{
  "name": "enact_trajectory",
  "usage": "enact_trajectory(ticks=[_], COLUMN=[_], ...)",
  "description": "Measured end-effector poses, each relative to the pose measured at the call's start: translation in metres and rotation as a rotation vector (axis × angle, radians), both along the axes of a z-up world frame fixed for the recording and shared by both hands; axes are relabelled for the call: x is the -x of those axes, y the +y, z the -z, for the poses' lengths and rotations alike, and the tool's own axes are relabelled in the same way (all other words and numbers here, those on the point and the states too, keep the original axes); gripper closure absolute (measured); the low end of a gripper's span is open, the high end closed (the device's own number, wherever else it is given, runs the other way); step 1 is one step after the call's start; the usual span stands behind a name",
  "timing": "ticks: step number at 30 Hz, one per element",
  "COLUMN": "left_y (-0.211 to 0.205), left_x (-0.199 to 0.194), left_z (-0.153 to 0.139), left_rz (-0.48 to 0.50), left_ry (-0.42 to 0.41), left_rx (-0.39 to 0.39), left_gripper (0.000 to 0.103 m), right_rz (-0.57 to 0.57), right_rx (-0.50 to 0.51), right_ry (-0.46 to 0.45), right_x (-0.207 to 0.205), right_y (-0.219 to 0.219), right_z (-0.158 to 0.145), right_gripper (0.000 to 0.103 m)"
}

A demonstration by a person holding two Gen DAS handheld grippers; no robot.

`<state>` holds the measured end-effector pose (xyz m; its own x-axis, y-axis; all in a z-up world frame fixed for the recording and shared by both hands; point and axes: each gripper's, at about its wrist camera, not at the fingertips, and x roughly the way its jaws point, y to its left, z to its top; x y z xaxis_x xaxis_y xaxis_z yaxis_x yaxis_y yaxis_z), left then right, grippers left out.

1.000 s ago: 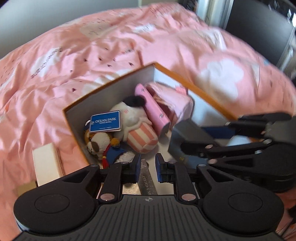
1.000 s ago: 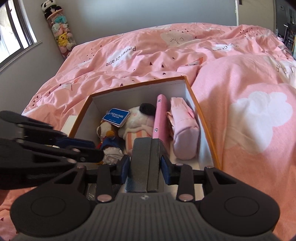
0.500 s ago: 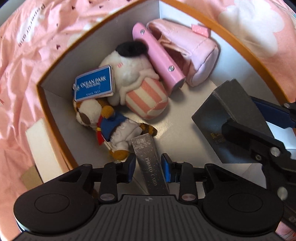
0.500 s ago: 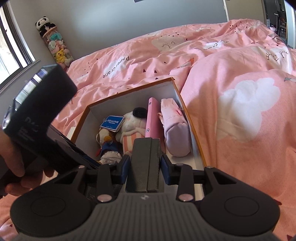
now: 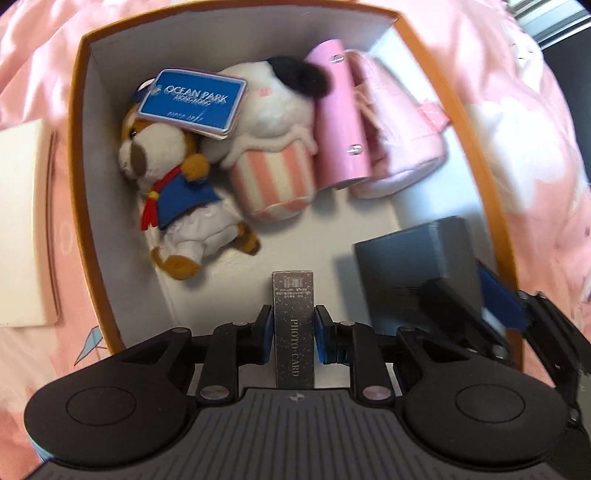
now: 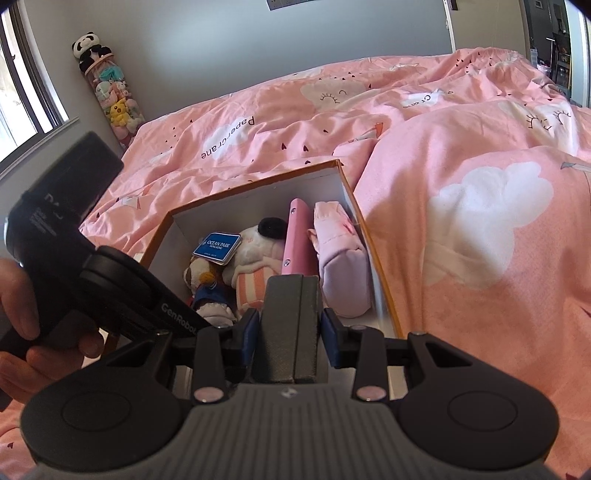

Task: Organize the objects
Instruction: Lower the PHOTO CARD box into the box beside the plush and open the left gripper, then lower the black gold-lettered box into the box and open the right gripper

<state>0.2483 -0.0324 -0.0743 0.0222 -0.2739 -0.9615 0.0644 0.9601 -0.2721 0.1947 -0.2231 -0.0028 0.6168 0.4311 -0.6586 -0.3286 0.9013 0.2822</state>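
Left tool (image 5: 293, 334) grips a slim silver glittery box marked "PHOTO CARD" (image 5: 293, 325), long axis running straight forward along the fingers, far end pointing into the orange-rimmed white cardboard box (image 5: 417, 35). Right tool (image 6: 290, 330) is clamped on a dark grey rectangular case (image 6: 291, 325), held edge-up over the box's near right corner. Inside at the far end lie a brown-and-white plush dog (image 5: 173, 184), a striped cupcake plush (image 5: 275, 162), a pink binder (image 5: 341, 114) and a pink pouch (image 5: 402, 136). The box rests on a bed with pink patterned bedding (image 6: 480, 206); grey wall (image 6: 258, 44), window at left.
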Motion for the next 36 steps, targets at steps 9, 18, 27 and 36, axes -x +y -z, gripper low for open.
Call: enact_trajectory(ticks=[9,18,27,36], left_y=[-0.01,0.014,0.04,0.075], left_x=[0.027,0.047,0.054,0.07], left_z=[-0.017,-0.069,-0.097,-0.075], left_rz=[0.15,0.092,-0.139,-0.243], left_ry=[-0.17,-0.371,-0.487,-0.445], left_rx=[-0.236,-0.199,-0.147,-0.101], left_gripper=[0.069,0.065,0.064,0.064], right_rz=[0.018,-0.044,-0.08,-0.101], right_rx=[0.002,-0.018,0.034,0.033], right_ry=[0.004,0.069,0.159,0.172], right_x=[-0.002,-0.002,-0.002,-0.018], right_y=[0.0,0.019,0.044,0.065], right_z=[0.0,0.004,0.023,0.023], right_gripper=[0.064,0.065,0.065,0.065])
